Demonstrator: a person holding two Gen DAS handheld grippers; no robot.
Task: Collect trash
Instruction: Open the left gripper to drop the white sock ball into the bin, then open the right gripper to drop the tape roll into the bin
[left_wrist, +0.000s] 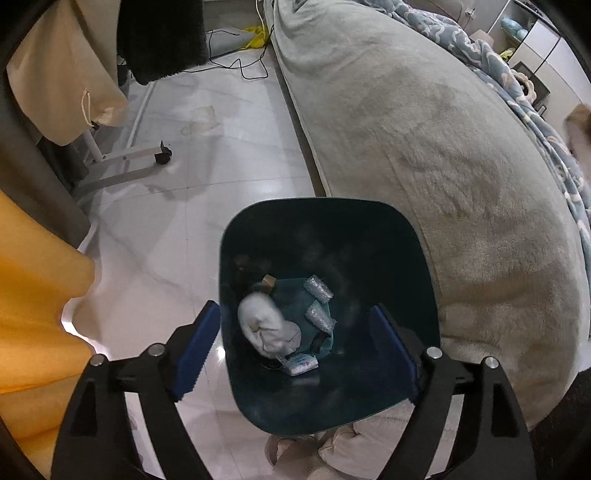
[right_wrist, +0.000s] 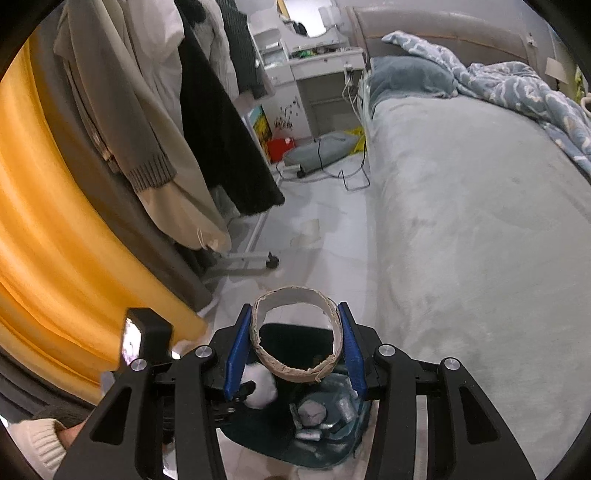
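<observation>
Pale tiled floor (left_wrist: 229, 155) between grey bed (right_wrist: 461, 206) and orange curtain (right_wrist: 44, 221).

The floor (left_wrist: 229, 173) is glossy pale tile, while the bed cover (left_wrist: 424, 155) is matt, fuzzy cloth. The bin (left_wrist: 424, 266) looks like smooth dark plastic (faintly shiny). The ring (right_wrist: 295, 371) is rough brown cardboard with frayed edges.

The dark teal plastic bin (right_wrist: 258, 435) sits mostly hidden behind the right gripper (right_wrist: 295, 343) and its torn cardboard ring (right_wrist: 295, 373), contents blurred.
</observation>
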